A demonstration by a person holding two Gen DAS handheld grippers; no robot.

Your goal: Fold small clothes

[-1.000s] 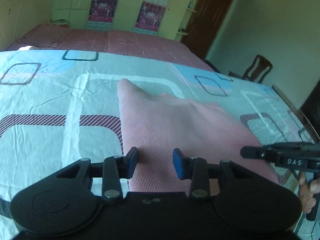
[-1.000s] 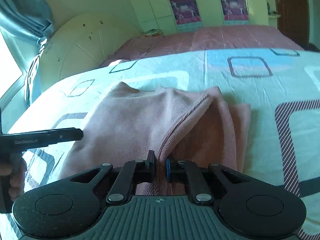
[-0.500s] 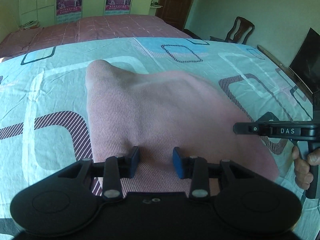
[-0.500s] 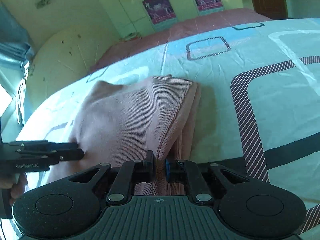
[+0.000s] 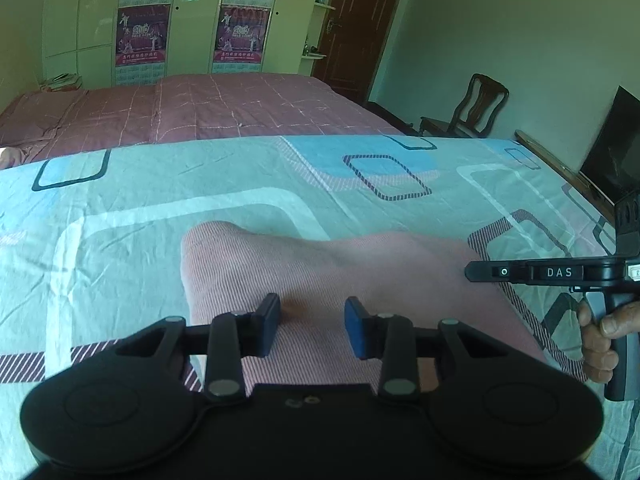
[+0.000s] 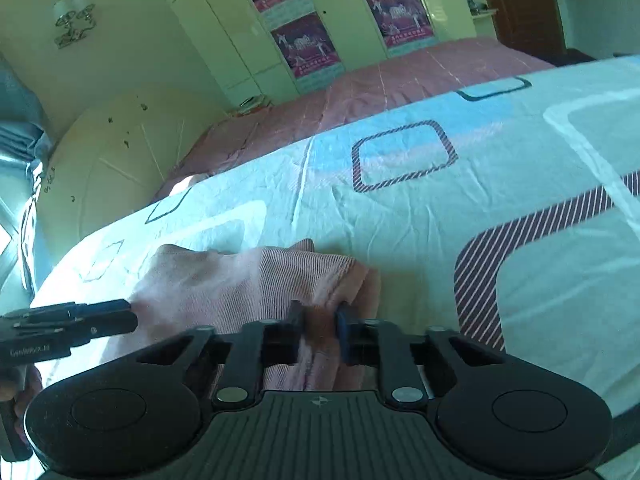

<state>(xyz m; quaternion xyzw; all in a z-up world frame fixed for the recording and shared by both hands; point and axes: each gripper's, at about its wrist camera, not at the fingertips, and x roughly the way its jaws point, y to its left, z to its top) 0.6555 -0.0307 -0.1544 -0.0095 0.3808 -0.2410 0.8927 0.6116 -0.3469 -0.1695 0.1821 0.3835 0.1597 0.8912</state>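
While the pink garment (image 5: 340,280) lies bunched on the patterned bedsheet (image 5: 160,200), low in the middle of both views, the two grippers work at its near edge. At the left of the scene the left gripper (image 5: 312,322) hovers with its jaws standing apart over the ribbed cloth; I cannot see either pad biting on a fold, so I judge it holds nothing. The cloth spreads away from it toward the upper part of the frame and runs long from left to right. Further right, the right gripper (image 6: 319,326) has its jaws closing, with a ridge of the garment's folded edge between them, at the cloth's right-hand border. A hand (image 5: 600,340) on its handle shows at the lower right of the left view. The right gripper is the one actually on the cloth, so the coming fold probably turns on it carrying that edge across the long axis toward the left side.
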